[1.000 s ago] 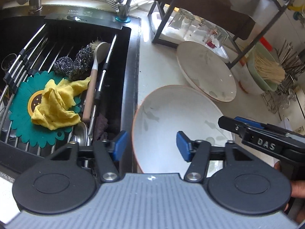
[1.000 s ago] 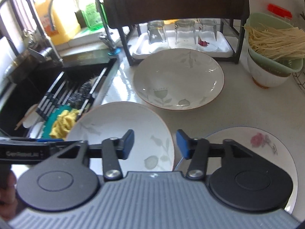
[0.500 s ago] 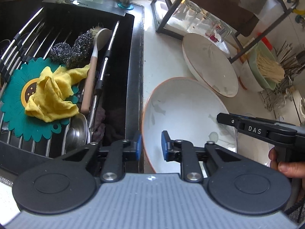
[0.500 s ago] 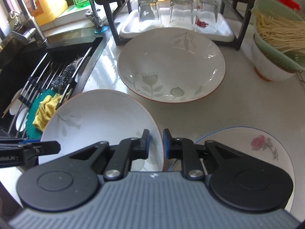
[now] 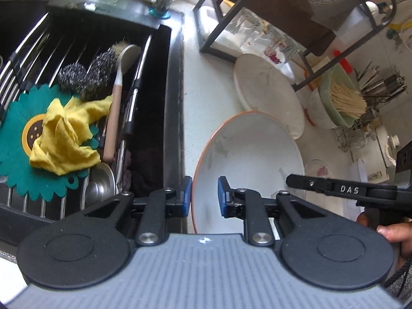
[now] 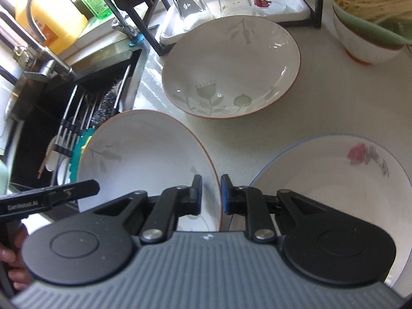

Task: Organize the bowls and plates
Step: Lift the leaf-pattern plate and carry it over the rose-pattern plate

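Both tongs gripping one leaf-patterned bowl by the sink

The left tongs [image 5: 204, 197] and right tongs [image 6: 211, 194] are angling downward, jaws having just closed and nearly shut, pinching opposite rims of the near bowl [image 6: 152, 154], which is tilting above the desk [image 6: 322, 95] beside the sink [image 5: 154, 82]. "DAS" is showing on the right tool, "GenRobot.AI" on the left.

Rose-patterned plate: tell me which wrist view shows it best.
The right wrist view: the rose-patterned plate lies large at lower right, its pink flower and blue rim plain. The left wrist view gives only a small, blurred slice of it beyond the gripped bowl.
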### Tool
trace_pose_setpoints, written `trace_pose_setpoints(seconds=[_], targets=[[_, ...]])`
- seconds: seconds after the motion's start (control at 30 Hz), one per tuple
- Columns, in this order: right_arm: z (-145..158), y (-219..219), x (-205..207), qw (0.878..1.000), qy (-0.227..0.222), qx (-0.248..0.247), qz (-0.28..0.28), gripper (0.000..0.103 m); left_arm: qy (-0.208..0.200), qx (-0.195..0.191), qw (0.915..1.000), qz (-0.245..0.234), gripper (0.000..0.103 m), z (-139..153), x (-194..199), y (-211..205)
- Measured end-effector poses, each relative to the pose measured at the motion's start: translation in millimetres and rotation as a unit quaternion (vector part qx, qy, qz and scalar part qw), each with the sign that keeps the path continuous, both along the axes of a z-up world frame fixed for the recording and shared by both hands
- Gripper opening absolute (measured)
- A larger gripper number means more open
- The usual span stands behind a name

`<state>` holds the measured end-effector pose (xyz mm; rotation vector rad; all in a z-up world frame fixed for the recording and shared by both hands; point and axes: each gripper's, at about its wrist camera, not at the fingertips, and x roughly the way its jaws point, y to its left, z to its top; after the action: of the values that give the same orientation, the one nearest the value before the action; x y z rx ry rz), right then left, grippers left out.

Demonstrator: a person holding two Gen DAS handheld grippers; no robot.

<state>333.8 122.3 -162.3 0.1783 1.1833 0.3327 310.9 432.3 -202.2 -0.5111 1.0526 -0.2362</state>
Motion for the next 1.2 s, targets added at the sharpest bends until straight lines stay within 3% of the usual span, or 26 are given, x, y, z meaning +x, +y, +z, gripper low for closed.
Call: trace_pose_setpoints(seconds=[0.33,0.67,0.87,1.2], targets=[[28,-38,-24,0.997,-0.011,0.044,-0.057,0.019,-0.023,-0.005,0.9979,-0.061,0.024,39,2,-19],[41,-100,-55,0.992,-0.036,0.054,-0.111,0.019,-0.031,-0.011,0.9939,-0.106,0.024,54,10,-81],[32,-145,-61,0.992,-0.037,0.049,-0.111,0.019,-0.010,-0.002,0.9926,-0.121,0.024,41,8,-133],[-8,-193,-57,0.993,-0.018,0.054,-0.099,0.019,0.014,0.060,0.9899,-0.128,0.024,24,11,-202]])
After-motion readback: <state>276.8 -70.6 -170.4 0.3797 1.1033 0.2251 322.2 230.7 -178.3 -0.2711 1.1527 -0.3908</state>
